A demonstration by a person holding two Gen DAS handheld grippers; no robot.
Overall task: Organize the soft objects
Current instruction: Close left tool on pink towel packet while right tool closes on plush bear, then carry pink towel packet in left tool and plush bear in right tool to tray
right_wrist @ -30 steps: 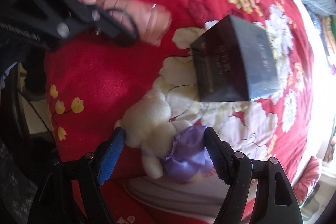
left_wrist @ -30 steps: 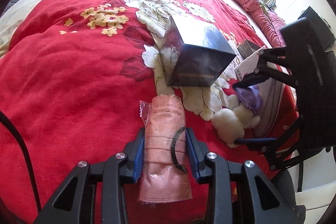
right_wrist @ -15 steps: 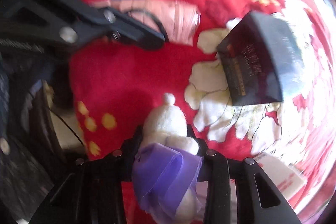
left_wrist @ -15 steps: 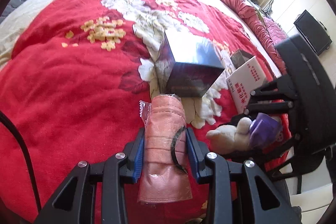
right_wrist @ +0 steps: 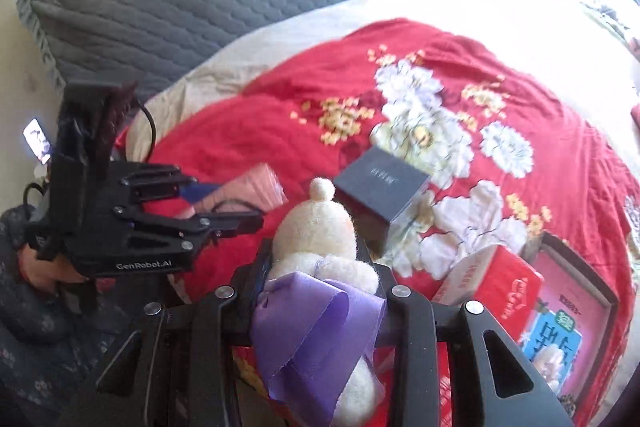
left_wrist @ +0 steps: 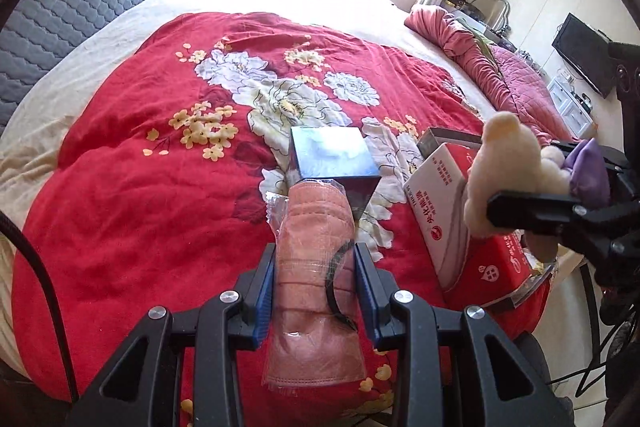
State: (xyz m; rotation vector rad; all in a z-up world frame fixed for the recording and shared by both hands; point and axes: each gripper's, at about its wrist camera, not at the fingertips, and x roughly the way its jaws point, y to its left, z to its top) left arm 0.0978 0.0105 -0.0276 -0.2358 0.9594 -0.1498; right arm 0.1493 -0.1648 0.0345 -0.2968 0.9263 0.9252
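Plush bear (right_wrist: 316, 239) is clamped in your right gripper (right_wrist: 316, 267), wrapped pink cloth (left_wrist: 316, 267) in your left gripper (left_wrist: 316, 267); both lifted; next, carry them to 1 spot.

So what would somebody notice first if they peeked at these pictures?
Probably the fluffy white toy with its purple ribbon, squeezed in the right tool above the bed. Next, the pink wrapped roll clamped in the left tool, and the big red flowered blanket underneath, with a dark box sitting in its middle.
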